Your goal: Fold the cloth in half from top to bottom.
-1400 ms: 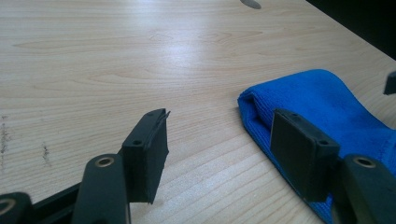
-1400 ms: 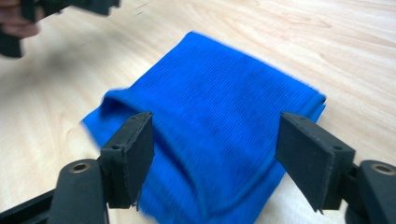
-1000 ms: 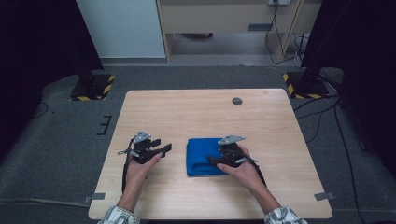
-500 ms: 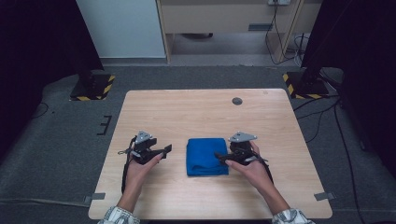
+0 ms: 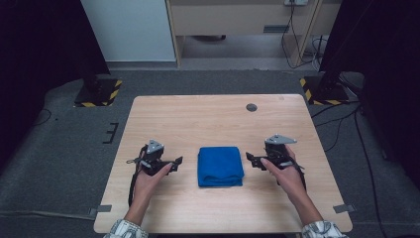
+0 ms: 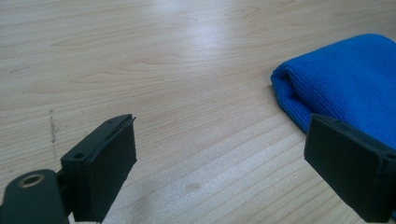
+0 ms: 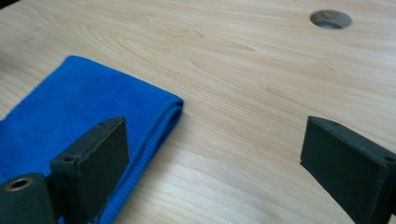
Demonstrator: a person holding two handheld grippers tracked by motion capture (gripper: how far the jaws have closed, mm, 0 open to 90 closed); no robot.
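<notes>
A folded blue cloth (image 5: 220, 166) lies flat on the wooden table (image 5: 208, 119), between my two hands. My left gripper (image 5: 173, 162) rests just left of it, pointing at it, open; its jaws have just been opening with nothing between them. In the left gripper view, the left gripper (image 6: 224, 140) frames bare wood, and the cloth's folded edge (image 6: 345, 84) lies beyond the right jaw. My right gripper (image 5: 250, 159) sits just right of the cloth, open, its jaws just opened wide and empty. In the right gripper view, the right gripper (image 7: 217, 140) spans bare table beside the cloth (image 7: 79, 107).
A round cable hole (image 5: 251, 107) sits in the table's far right part, seen as the hole (image 7: 330, 18) ahead of the right gripper. Black stands with yellow-striped bases (image 5: 99, 94) flank the table on the floor. A cabinet stands beyond.
My right hand has drawn back to the right, off the cloth, and its jaws have spread. The left gripper stayed put and its jaws widened. The cloth lies as before.
</notes>
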